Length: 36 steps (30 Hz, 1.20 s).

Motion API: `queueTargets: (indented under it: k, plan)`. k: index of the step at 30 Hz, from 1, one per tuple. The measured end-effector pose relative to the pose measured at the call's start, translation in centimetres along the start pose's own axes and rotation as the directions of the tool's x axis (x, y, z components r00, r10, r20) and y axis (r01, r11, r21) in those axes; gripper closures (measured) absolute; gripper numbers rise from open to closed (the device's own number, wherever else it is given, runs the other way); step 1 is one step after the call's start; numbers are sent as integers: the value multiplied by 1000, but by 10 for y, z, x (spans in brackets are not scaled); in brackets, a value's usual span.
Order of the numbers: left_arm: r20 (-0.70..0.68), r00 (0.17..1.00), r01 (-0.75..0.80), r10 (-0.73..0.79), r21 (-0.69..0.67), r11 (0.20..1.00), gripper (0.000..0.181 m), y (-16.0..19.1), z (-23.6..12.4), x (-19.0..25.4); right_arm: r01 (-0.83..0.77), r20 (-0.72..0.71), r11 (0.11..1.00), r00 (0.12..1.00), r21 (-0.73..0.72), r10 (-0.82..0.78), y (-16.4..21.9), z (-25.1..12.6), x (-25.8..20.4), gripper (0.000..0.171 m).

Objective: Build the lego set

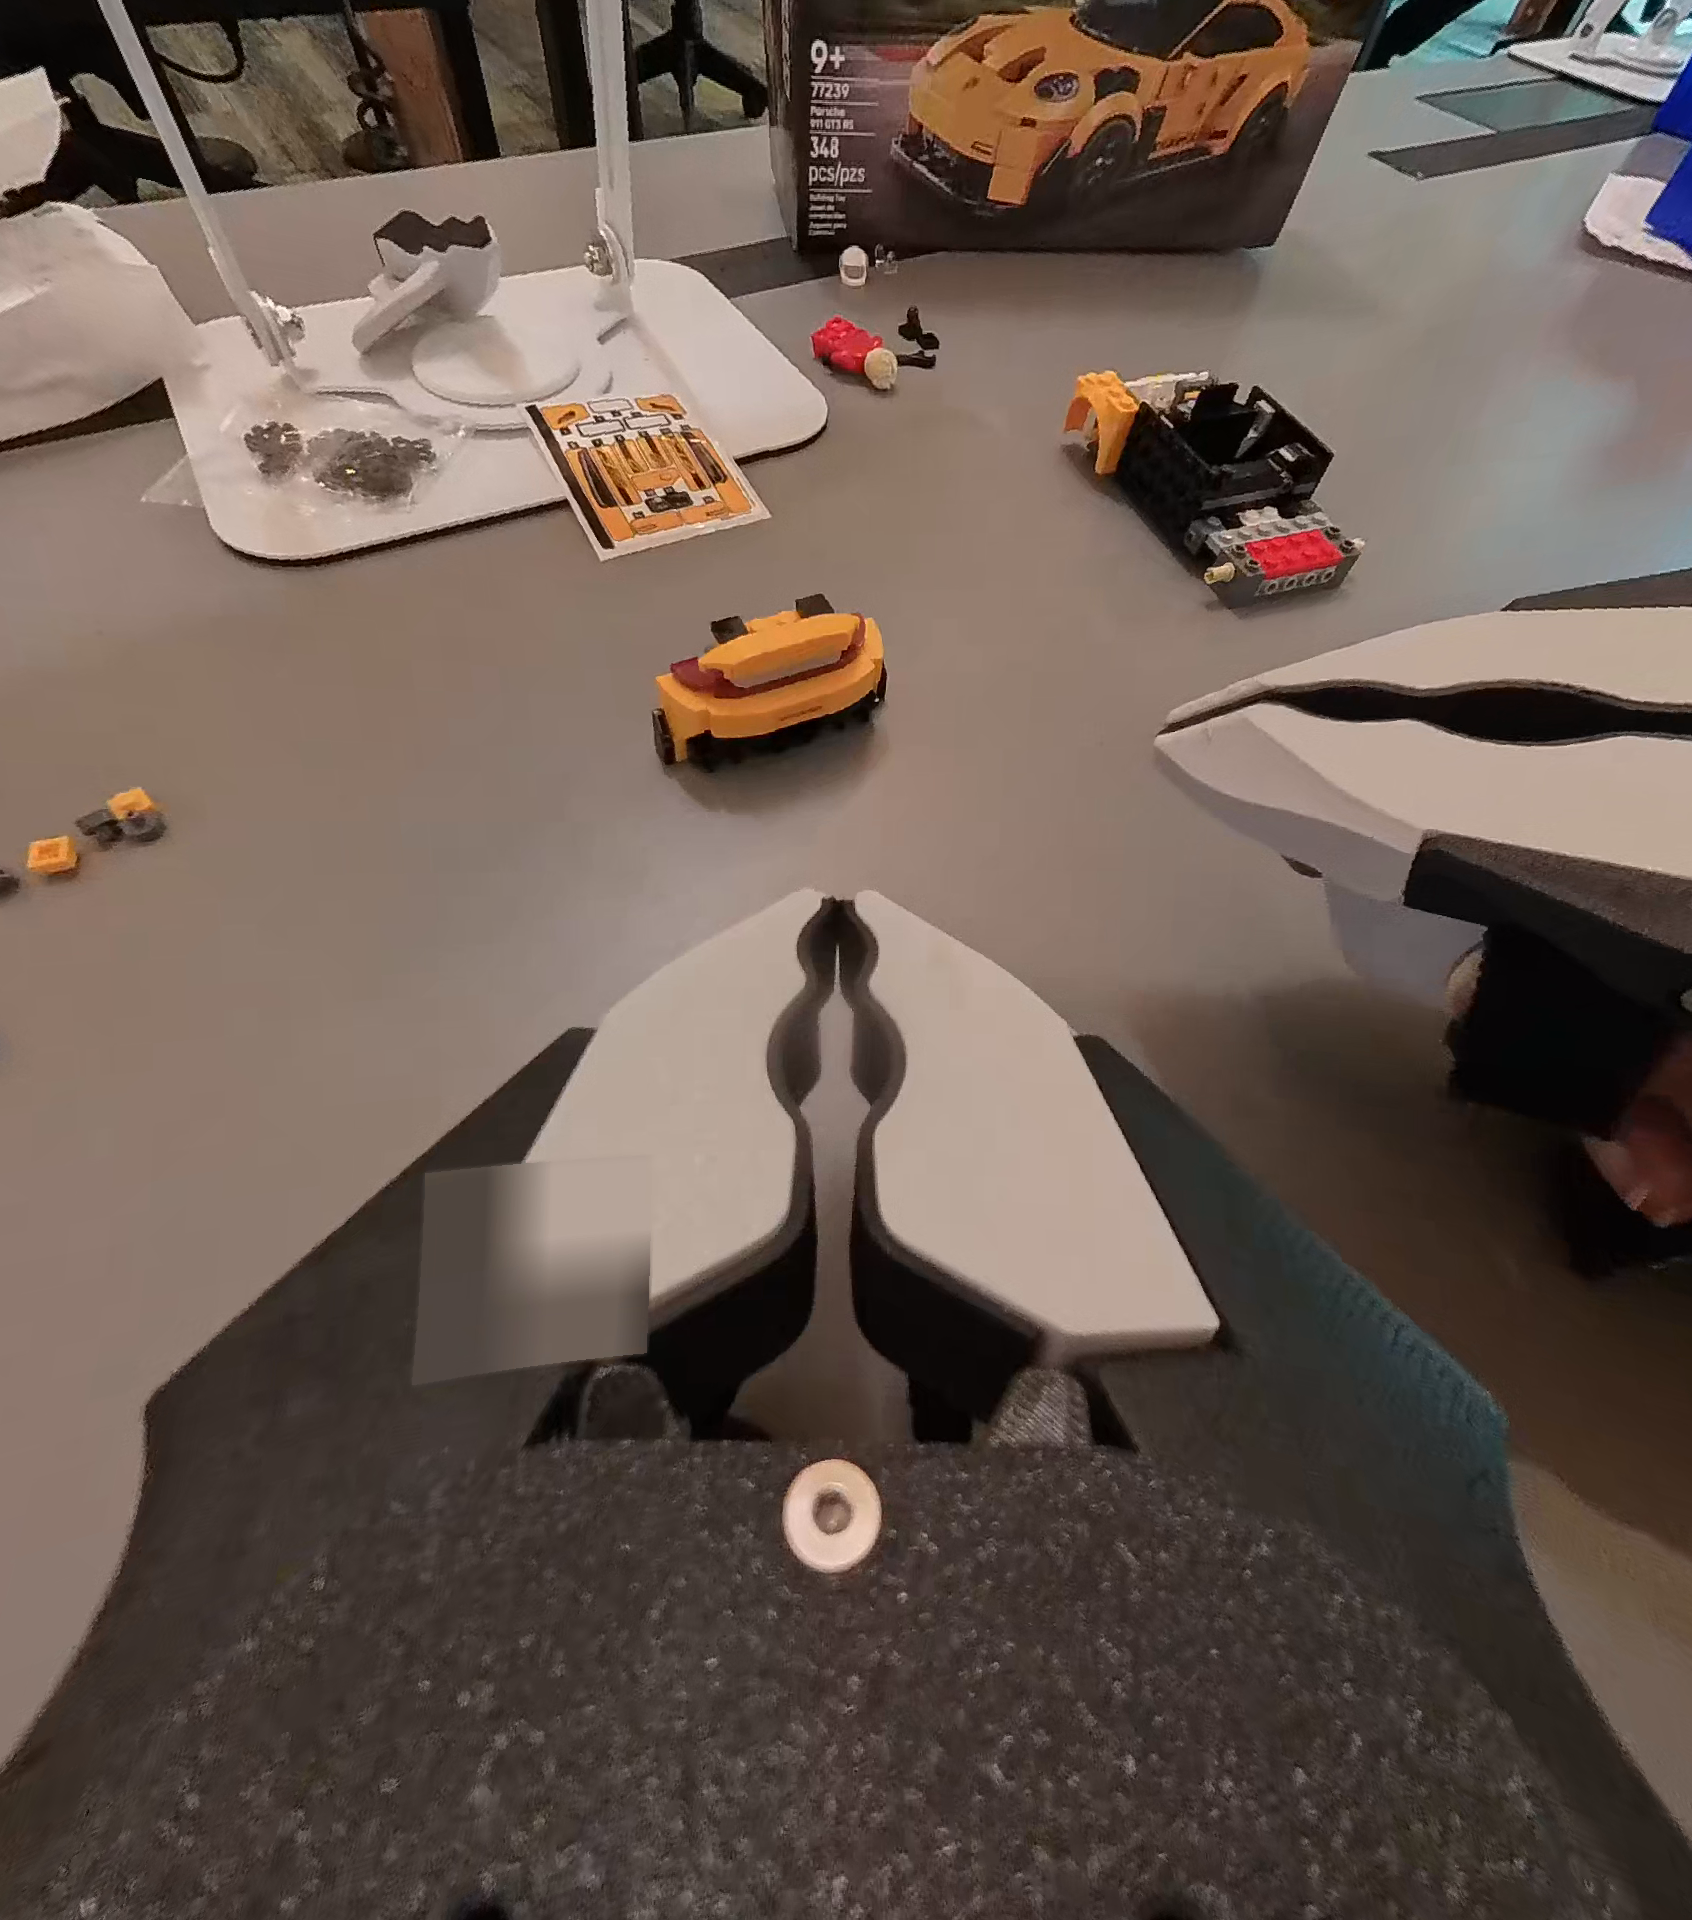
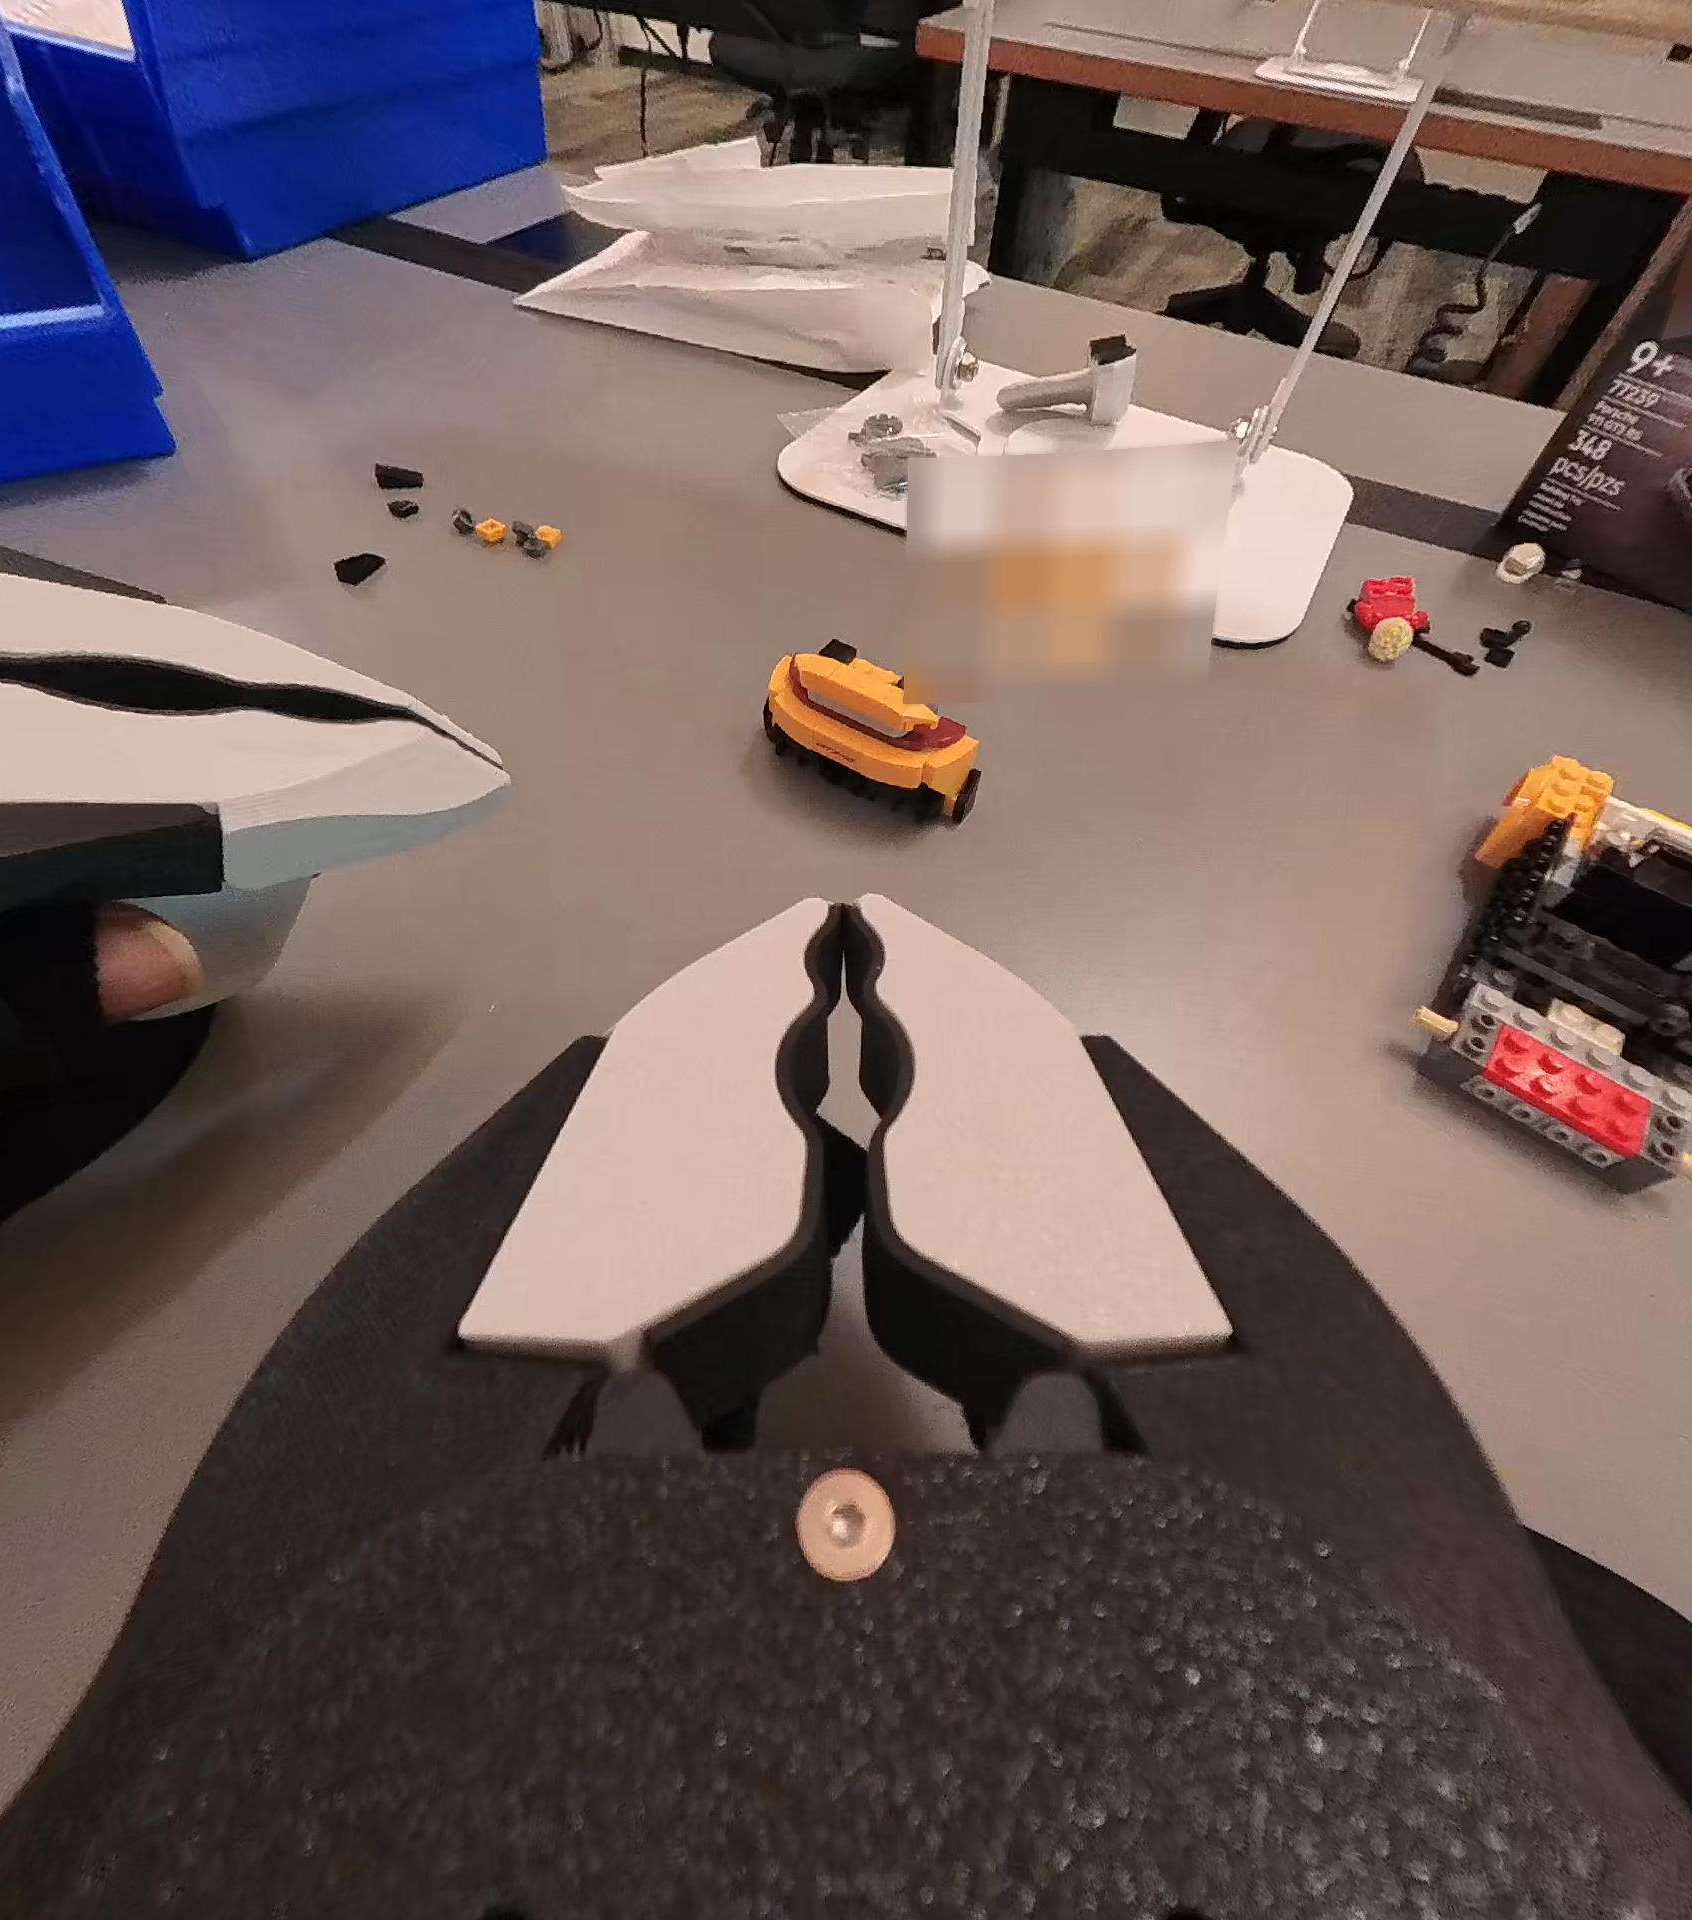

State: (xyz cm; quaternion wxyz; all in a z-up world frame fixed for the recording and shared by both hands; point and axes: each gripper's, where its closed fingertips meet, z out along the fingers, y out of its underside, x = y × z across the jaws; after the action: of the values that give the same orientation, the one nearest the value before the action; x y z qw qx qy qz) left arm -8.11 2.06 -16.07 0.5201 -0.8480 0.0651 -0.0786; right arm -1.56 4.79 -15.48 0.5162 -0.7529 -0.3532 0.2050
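Box (image 1: 1050, 125) cut off at top; bagged parts (image 1: 343, 462) indistinct

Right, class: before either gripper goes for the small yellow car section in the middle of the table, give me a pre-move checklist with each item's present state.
1. Left gripper empty: ok, shut on nothing.
2. Right gripper empty: ok, shut on nothing.
3. Jaws ready to grasp: not ok, both must open first.
4. Yellow car section free: ok, it sits alone on the grey table, apart from both grippers.
5. Black chassis clear of the path: ok, it lies off to the right.
6. Loose small pieces out of the way: ok, far left.
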Motion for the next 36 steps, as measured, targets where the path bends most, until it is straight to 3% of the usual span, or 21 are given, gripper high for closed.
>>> queueTargets:
  k: [12, 18, 22, 28, 32, 36]
  plan:
    - [10, 1000, -26, 26, 2, 1000, 181, 1, 0, 1, 15, -2, 1000, 1000, 2, -15, 1, 0, -2, 171]
    - [10, 1000, -11, 10, 69, 998, 181, -11, -5, -2, -6, 14, 999, 1000, 45, 6, -15, -5, 1, 171]
    - [40, 999, -22, 15, 193, 981, 181, -58, -9, -15, 25, -41, 991, 999, 133, -19, -64, -14, 27, 171]
    - [163, 980, -165, 112, 368, 915, 181, -175, -21, -41, 153, -160, 943, 981, 296, -108, -182, -23, 68, 171]
    - [222, 972, -175, 78, 463, 869, 181, -248, -27, -67, 199, -183, 898, 974, 391, -136, -258, -16, 72, 171]
    - [216, 976, -117, 1, 526, 842, 181, -277, -16, -87, 145, -160, 879, 984, 454, -80, -294, 6, 75, 171]
